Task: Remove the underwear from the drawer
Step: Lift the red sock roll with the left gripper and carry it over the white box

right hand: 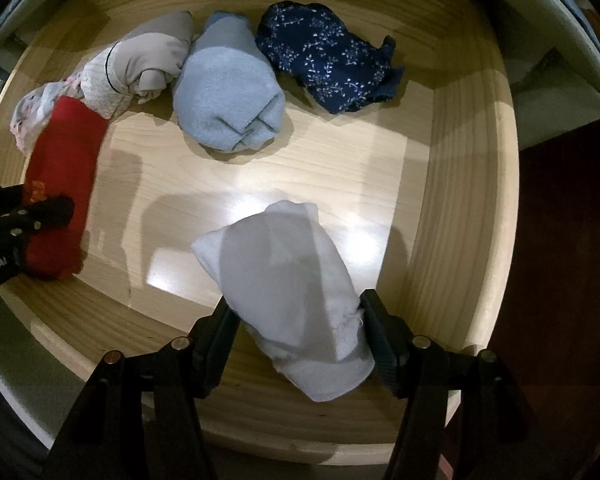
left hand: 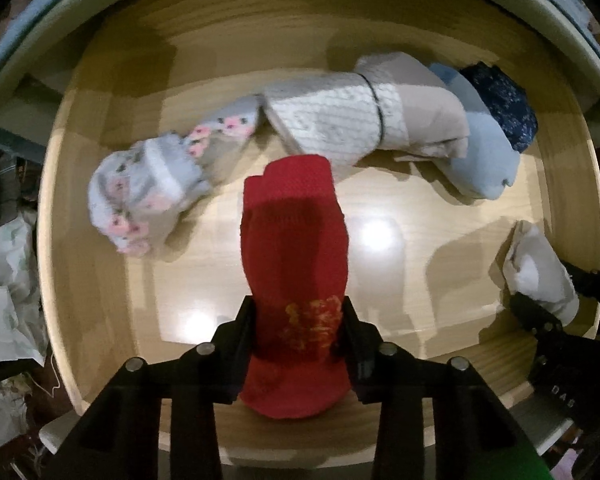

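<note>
An open wooden drawer (left hand: 56,216) holds several rolled pieces of underwear. My left gripper (left hand: 298,312) points down into it, shut on a red roll (left hand: 292,232) with a yellow print; both pads press its sides. In the right wrist view this red roll (right hand: 64,152) sits at the drawer's left with the left gripper (right hand: 28,200) on it. My right gripper (right hand: 298,308) is shut on a white roll (right hand: 284,264) near the drawer's front wall. From the left wrist, the white roll (left hand: 540,272) shows at the far right.
Along the drawer's back lie a grey floral roll (left hand: 152,192), a white-and-beige roll (left hand: 364,116), a light blue roll (right hand: 228,92) and a navy flowered one (right hand: 324,60). Crumpled fabric (left hand: 4,280) lies outside the drawer's left wall. Dark wood (right hand: 560,240) borders the right.
</note>
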Tool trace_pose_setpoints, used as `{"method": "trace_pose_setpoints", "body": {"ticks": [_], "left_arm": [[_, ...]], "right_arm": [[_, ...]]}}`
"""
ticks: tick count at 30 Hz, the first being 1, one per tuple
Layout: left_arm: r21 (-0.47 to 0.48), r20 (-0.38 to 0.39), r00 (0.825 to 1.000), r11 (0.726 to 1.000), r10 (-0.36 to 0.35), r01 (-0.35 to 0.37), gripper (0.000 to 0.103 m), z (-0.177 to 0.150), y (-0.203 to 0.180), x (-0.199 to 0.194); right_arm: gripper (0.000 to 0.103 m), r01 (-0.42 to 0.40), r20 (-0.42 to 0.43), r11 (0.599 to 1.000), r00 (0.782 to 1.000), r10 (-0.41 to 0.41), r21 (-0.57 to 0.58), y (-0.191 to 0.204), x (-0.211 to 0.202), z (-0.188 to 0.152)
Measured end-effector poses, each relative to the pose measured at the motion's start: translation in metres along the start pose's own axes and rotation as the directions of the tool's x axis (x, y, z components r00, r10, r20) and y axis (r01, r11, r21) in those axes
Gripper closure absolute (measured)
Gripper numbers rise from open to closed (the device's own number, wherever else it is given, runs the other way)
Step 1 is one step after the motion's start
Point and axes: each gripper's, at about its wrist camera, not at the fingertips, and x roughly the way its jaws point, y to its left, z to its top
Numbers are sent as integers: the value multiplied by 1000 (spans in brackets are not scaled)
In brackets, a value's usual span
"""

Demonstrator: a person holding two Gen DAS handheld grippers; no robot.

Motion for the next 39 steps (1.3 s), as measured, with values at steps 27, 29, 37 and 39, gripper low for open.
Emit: {"method": "trace_pose_setpoints", "body": {"ticks": [27, 29, 37, 39], "left_arm": [[70, 352, 936, 997, 1, -28, 65, -6, 49, -173], [71, 391, 920, 997, 1, -31, 65, -5, 50, -193], [67, 561, 828, 996, 4, -51, 65, 28, 54, -270], [65, 578, 816, 996, 11, -60, 65, 41, 52, -278]], "right_arm": [[45, 16, -2, 1000, 1000, -16, 6, 2, 0, -1], [45, 17, -2, 1000, 1000, -17, 6, 3, 0, -1], [46, 17, -1, 1000, 1000, -17, 7, 2, 0, -1], [46, 17, 0, 1000, 1000, -17, 8, 2, -1, 0]]}}
